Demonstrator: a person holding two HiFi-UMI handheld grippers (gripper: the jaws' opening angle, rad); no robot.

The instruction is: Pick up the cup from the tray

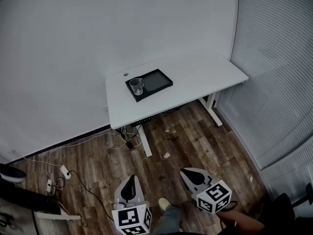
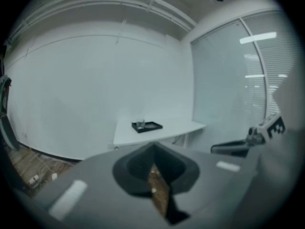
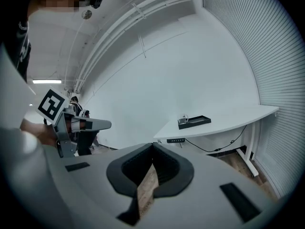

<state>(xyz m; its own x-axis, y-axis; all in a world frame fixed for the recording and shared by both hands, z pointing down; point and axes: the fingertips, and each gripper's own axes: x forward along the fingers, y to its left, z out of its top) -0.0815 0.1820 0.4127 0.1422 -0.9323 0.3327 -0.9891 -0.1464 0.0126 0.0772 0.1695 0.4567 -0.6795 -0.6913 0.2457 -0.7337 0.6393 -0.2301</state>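
Fingers (image 2: 136, 168) of the left gripper (image 1: 130, 182) and right gripper (image 1: 188, 173) are closed together, empty. Approach stage, by my judgement: the cup (image 1: 137, 86) stands in the tray (image 1: 155, 80) on the table (image 1: 205, 75), well apart. Next move calls for advancing and opening.

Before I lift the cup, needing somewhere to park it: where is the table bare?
Bare: the table's wide right half, from the tray to the far end, and the strip before the tray. Crowded: back left, with tray, cup and cable hole.
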